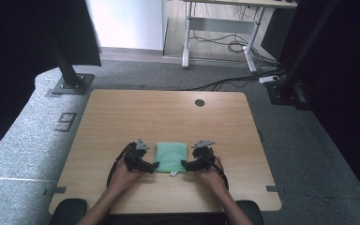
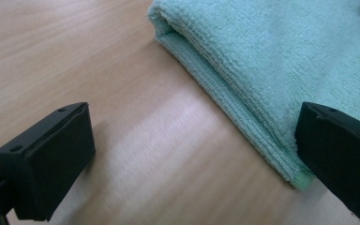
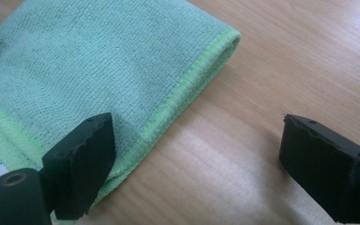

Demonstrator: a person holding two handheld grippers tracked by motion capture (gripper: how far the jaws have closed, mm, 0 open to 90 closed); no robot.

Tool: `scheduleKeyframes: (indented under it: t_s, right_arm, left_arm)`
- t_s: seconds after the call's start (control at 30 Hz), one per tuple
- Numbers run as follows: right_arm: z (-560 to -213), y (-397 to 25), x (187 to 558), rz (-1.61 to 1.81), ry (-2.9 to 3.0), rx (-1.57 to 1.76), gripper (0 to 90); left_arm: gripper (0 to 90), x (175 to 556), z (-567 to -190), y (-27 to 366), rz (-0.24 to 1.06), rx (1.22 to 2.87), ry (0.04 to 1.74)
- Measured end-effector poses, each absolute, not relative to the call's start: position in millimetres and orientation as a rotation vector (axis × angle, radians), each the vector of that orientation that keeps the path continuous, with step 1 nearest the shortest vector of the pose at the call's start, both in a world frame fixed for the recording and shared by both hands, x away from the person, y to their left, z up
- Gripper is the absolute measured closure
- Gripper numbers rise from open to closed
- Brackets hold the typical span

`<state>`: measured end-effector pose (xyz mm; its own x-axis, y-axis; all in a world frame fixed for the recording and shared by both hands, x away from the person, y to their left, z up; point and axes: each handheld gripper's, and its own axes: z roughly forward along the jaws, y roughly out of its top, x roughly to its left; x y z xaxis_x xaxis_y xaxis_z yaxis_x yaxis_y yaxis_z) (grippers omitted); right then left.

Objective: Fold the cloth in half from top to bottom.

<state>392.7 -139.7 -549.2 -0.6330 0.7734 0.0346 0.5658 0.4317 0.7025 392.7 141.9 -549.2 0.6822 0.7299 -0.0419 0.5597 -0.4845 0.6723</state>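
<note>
Nearest you, your left gripper (image 1: 155,165) and right gripper (image 1: 184,164) sit at the two near corners of the folded green cloth (image 1: 171,156), both with jaws spread wide and holding nothing. In the left gripper view one jaw hangs over the cloth's (image 2: 272,70) near corner while the other stands on bare table (image 2: 75,61); the right gripper view mirrors that over the cloth (image 3: 98,61).

The risk, as I judge it: closing from here may pinch only the top layer, because the stacked layers show along the side edges, so the fold could peel open or bunch. Jaws this low may also push the cloth away across the smooth wood rather than bite it.

The cloth lies flat near the table's (image 1: 168,112) front edge, centred between your hands, its white label (image 1: 173,174) at the near edge. Its long axis runs away from you, toward the far side of the table.
</note>
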Motion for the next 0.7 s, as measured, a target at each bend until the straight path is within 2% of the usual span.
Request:
scheduleKeyframes:
  t_s: [0.7]
  right_arm:
    - [-550,-138,430,0.991,2.318,1.217,11.0]
  left_arm:
    - [0.0,431,-549,139,0.346,2.199,1.043]
